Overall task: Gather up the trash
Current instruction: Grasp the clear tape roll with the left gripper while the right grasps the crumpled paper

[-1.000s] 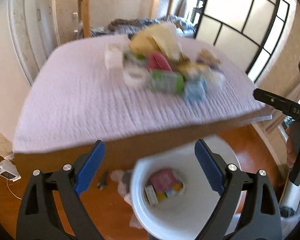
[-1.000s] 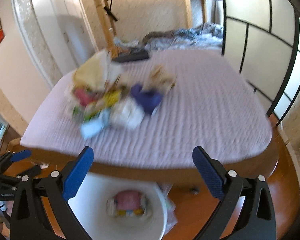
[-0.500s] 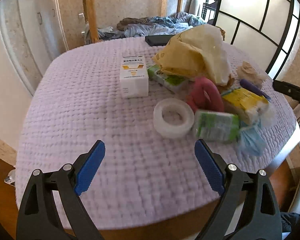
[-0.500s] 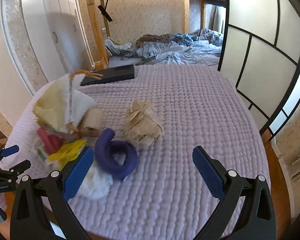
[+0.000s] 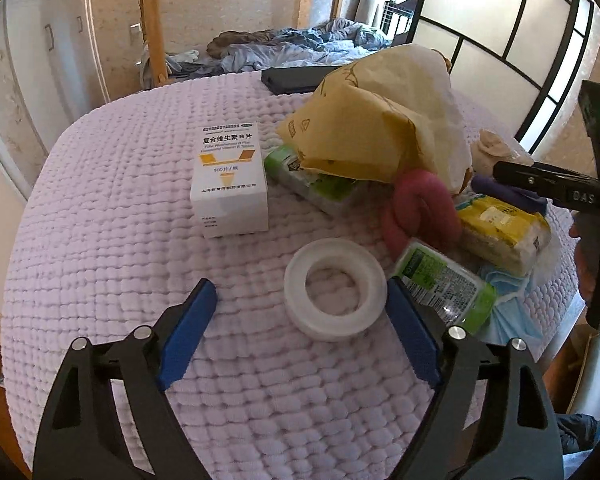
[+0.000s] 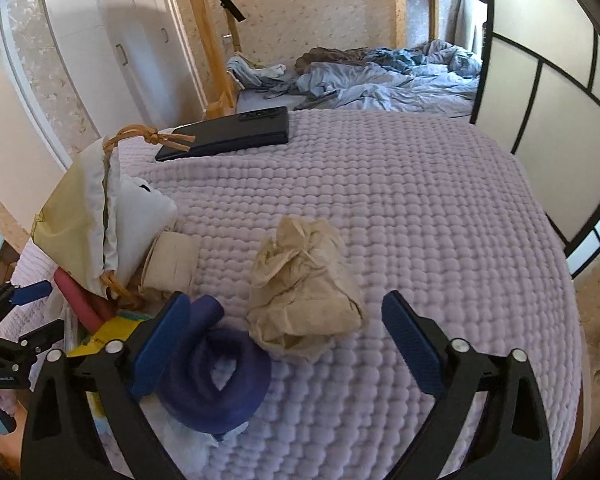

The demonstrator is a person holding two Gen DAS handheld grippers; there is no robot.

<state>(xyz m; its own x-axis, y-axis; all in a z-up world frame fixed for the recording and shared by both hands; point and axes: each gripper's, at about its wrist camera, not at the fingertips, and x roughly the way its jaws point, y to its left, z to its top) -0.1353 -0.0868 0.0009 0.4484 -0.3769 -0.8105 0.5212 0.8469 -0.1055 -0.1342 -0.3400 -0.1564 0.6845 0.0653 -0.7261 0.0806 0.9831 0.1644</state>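
Note:
My left gripper [image 5: 300, 320] is open and empty above the lilac quilted table [image 5: 112, 240]; a white tape ring [image 5: 334, 294] lies between its fingers. Beyond stand a white medicine box [image 5: 230, 180], green wipe packs [image 5: 444, 280], a pink foam coil [image 5: 420, 210], a yellow tissue pack [image 5: 500, 232] and a yellow paper bag [image 5: 376, 128]. My right gripper [image 6: 284, 340] is open and empty; a crumpled brown paper wad [image 6: 304, 292] lies between its fingers, with a purple foam coil [image 6: 216, 376] by the left finger.
A black phone [image 6: 228, 134] lies at the table's far side. A drawstring cloth bag [image 6: 84, 216] and a paper roll [image 6: 172, 264] sit left of the wad. A bed with rumpled blue bedding [image 6: 380, 76] is behind. A blue face mask [image 5: 508, 312] lies at the table's right edge.
Both grippers rose from the white bin on the floor and moved in over the table. The tape ring and the paper wad now lie close between the open fingers.

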